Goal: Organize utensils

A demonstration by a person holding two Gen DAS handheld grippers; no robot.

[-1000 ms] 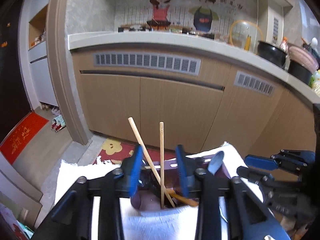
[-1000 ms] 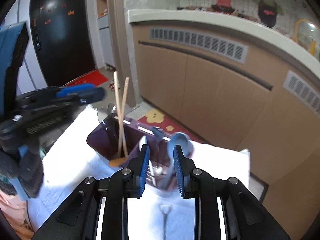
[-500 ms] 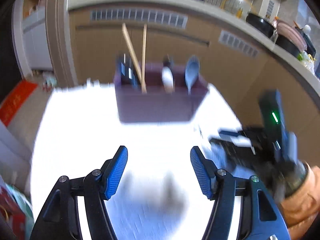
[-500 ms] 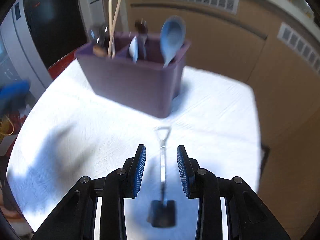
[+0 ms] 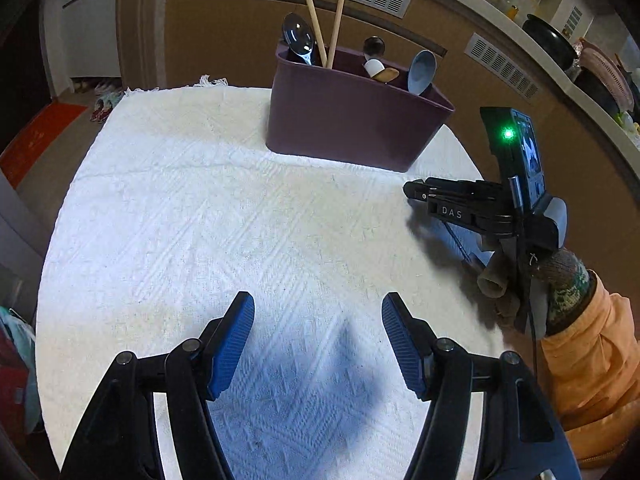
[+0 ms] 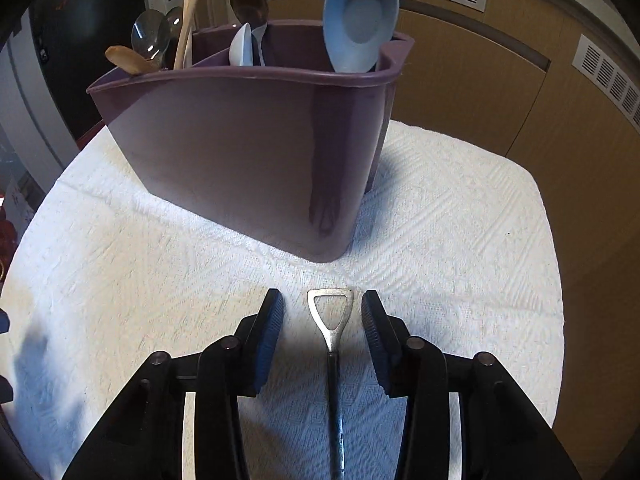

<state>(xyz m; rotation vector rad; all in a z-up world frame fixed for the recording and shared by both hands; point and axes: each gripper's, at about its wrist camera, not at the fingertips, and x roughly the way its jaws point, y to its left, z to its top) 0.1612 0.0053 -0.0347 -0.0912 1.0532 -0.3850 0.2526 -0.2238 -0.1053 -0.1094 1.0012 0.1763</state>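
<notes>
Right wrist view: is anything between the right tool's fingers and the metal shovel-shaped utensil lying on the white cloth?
Nothing visible. The metal shovel-shaped utensil lies flat on the white woven cloth, its triangular handle loop between the opening pads of the right tool, which do not touch it. The purple plastic utensil holder stands just beyond.

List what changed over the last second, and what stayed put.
Both grippers drew back from over the purple caddy and came down toward the white cloth. The left gripper widened and hangs open over bare cloth. The right gripper now straddles the shovel-shaped metal utensil lying on the cloth, jaws opening, pads not touching it. Nothing was picked up. The caddy, its chopsticks and blue spoon stayed as they were.
</notes>
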